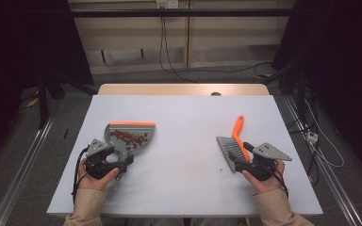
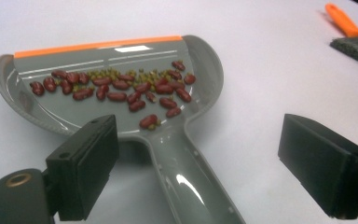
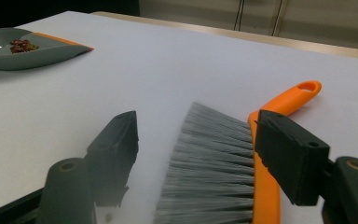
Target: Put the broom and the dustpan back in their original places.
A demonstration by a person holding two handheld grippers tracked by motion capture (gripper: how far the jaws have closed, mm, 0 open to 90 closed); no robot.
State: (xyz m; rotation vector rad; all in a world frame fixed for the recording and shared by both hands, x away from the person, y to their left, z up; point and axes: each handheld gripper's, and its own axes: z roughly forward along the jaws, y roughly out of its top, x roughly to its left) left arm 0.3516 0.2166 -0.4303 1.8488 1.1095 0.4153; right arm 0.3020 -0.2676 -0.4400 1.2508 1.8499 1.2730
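Dustpan [image 2: 121, 84] holds beans [image 2: 121, 88] — brush [image 3: 214, 163] apart.

Surface: I see a rectangular table with a pale grey matte top [image 1: 184, 122] and a light wooden strip along its far edge.
Landmark: I take the grey plastic dustpan with an orange lip [image 1: 131, 135] as my reference; it lies flat on the top.
Dustpan load: I count many dark red beans [image 2: 121, 88] mixed with small green grains on its tray.
Brush: a hand brush with an orange plastic handle and grey bristles [image 1: 233, 143] lies flat on the top, well apart from the dustpan, to its right.
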